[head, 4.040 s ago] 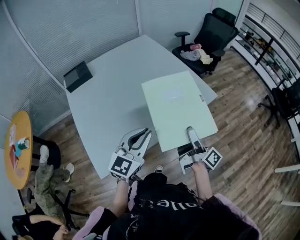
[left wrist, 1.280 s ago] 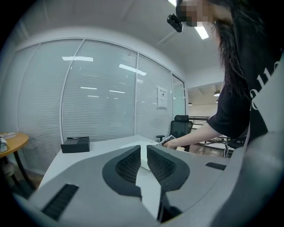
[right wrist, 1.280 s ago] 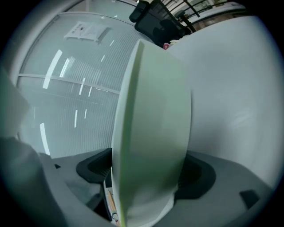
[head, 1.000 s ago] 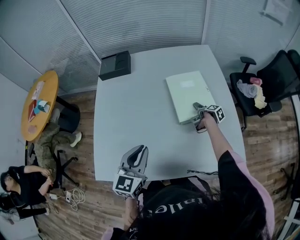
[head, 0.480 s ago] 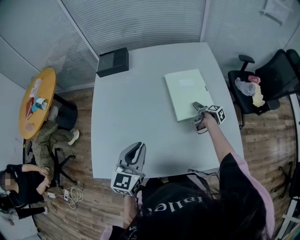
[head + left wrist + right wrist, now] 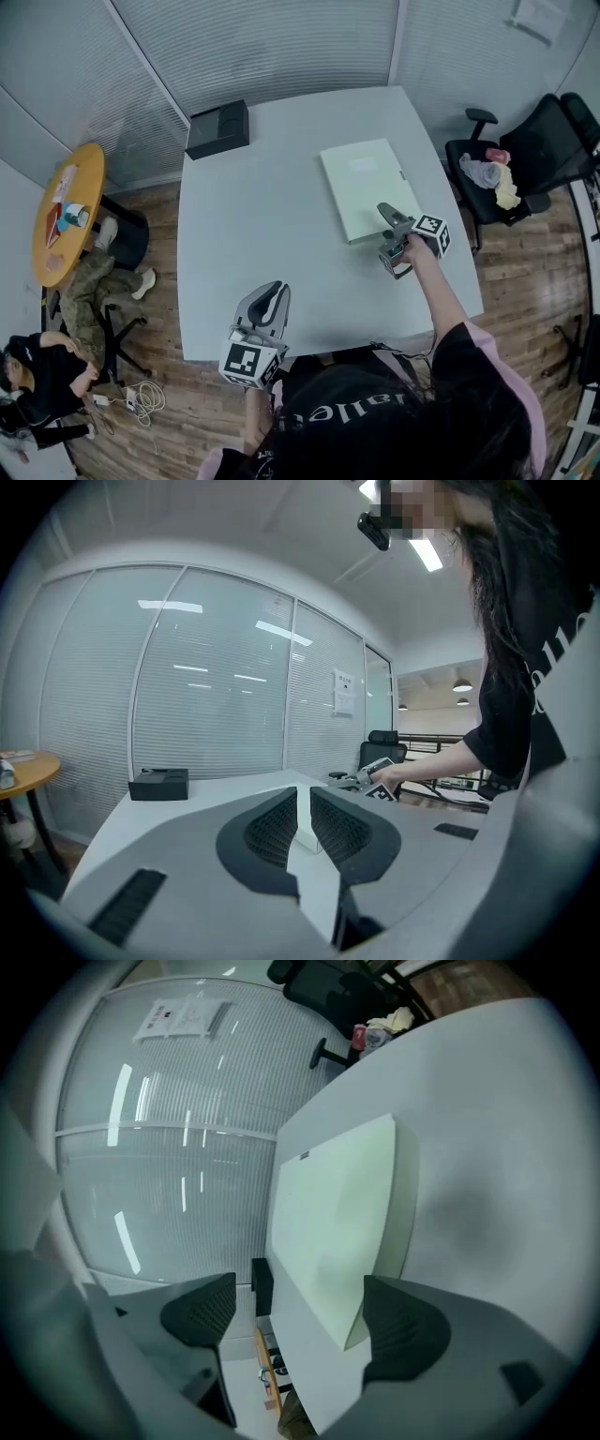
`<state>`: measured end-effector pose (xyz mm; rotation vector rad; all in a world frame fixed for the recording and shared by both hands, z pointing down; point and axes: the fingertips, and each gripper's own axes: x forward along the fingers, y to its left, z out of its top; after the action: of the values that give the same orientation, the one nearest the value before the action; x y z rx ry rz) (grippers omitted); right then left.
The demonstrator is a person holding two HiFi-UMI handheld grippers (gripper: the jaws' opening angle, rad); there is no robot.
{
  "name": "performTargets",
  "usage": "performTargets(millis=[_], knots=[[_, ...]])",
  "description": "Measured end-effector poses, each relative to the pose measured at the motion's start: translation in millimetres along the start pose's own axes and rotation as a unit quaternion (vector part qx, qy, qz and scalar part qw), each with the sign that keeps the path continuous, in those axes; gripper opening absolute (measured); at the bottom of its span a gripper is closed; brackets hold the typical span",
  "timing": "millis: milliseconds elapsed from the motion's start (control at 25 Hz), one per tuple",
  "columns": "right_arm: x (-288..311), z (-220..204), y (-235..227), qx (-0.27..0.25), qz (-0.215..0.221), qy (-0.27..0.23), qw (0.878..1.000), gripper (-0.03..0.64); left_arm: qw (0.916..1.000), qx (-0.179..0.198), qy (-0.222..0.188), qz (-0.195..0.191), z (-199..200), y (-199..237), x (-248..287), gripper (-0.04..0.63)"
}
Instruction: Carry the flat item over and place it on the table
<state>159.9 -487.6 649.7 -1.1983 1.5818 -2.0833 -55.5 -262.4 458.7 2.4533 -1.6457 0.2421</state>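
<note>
A flat pale green folder [image 6: 361, 183] lies on the grey table [image 6: 262, 216], towards its far right part. My right gripper [image 6: 384, 212] hovers at the folder's near right corner. In the right gripper view its jaws stand wide open [image 6: 300, 1314], with the folder [image 6: 333, 1222] lying just ahead and untouched. My left gripper [image 6: 273, 294] is held at the table's near edge, far from the folder. Its jaws [image 6: 302, 808] are closed together with nothing between them.
A black box [image 6: 217, 129] sits at the table's far left corner. A black office chair [image 6: 525, 155] with cloths on it stands to the right. A round yellow table [image 6: 66, 211] and a seated person [image 6: 37, 375] are at the left.
Four seconds ago the right gripper held the folder at the table's edge. The folder now lies flat on the table, and the right gripper has drawn back slightly from it.
</note>
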Motion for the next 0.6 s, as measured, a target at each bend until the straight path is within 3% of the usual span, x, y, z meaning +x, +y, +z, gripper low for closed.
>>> performTargets(millis=[120, 280, 600], knots=[[-15.9, -19.4, 31.2, -0.056, 0.052, 0.013, 0.997, 0.430, 1.0000, 0.001, -0.002, -0.007, 0.3, -0.7, -1.6, 0.060], [-40.5, -49.7, 67.0, -0.129, 0.118, 0.026, 0.984, 0.428, 0.9998, 0.004, -0.006, -0.019, 1.4, -3.2, -5.3, 0.060], [-81.6, -129.1, 104.2, -0.202, 0.206, 0.054, 0.956, 0.419, 0.9988, 0.011, -0.017, -0.044, 2.7, -0.8, -27.8, 0.060]])
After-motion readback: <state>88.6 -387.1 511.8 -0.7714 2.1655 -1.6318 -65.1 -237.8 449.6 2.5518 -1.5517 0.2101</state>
